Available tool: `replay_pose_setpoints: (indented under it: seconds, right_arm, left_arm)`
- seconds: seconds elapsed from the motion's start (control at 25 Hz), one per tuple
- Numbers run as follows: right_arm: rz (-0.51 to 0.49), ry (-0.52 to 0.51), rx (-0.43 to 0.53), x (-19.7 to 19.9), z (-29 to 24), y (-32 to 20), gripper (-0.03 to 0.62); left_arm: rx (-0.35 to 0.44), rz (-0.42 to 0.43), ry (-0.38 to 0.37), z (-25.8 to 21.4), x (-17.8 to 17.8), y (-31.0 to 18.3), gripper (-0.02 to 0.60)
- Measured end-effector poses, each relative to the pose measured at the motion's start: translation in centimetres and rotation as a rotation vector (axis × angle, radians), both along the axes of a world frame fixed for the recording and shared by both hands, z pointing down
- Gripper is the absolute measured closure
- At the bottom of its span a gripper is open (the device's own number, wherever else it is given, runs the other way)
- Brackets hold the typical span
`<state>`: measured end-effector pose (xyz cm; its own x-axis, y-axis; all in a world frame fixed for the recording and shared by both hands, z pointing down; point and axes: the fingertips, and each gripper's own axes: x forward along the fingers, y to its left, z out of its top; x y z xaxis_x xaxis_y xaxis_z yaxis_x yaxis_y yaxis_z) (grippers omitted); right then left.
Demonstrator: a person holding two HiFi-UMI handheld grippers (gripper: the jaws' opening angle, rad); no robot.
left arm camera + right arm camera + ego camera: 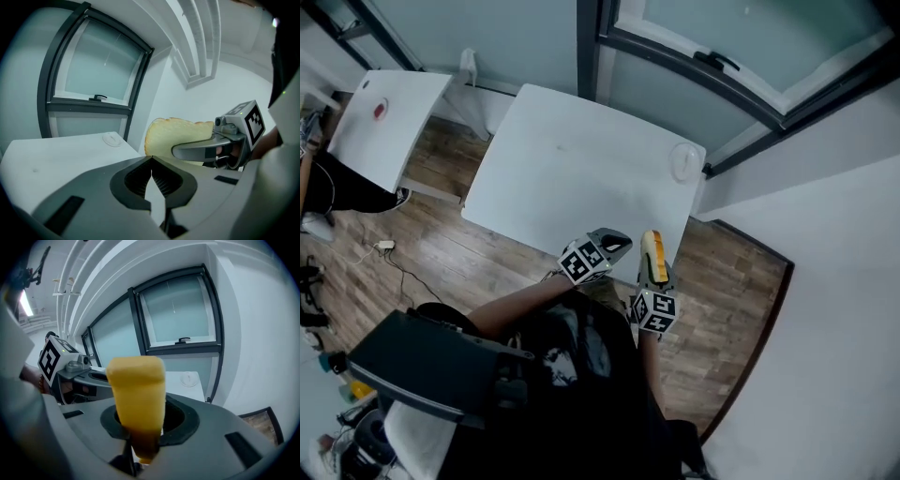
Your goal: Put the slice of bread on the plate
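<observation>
The right tongs (653,269) clamp the bread slice (651,246) edge-up, plate (685,161) dead ahead.
It sits at the worktop's (572,169) far right corner; left tongs (615,246) pressed together, empty.

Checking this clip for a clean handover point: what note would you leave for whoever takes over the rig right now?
Left tool: shut, nothing in it, beside the right one by the near edge of the white table.
Right tool: shut on the slice of bread, held on edge.
Plate: bare, at the table's far right corner, apart from both tools.
Done: bread is in the grip.
Left: carry it over the table, lay it on the plate, open the right tool.
</observation>
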<state>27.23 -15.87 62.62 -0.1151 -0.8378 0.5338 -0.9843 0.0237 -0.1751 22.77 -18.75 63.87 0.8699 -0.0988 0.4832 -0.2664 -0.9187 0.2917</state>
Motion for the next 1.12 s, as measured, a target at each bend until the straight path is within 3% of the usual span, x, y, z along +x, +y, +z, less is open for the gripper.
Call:
replay_pose_setpoints:
  seconds: [0.2, 0.44, 0.92, 1.12]
  right_arm:
    - [-0.096, 0.014, -0.041, 3.6, 1.8, -4.1, 0.500]
    - [-0.106, 0.070, -0.054, 8.2, 3.6, -10.0, 0.500]
    - [-0.143, 0.225, -0.139, 14.2, 9.8, -21.9, 0.500]
    - [-0.189, 0.353, -0.205, 16.5, 12.2, -25.8, 0.500]
  left_arm:
    - [-0.019, -0.059, -0.019, 1.3, 3.7, -3.4, 0.584]
    - [-0.053, -0.103, -0.045, 3.8, 6.3, -8.4, 0.584]
    - [-0.065, -0.145, -0.076, 9.1, 10.4, -18.9, 0.584]
    - [-0.070, -0.139, -0.091, 10.0, 12.2, -21.6, 0.584]
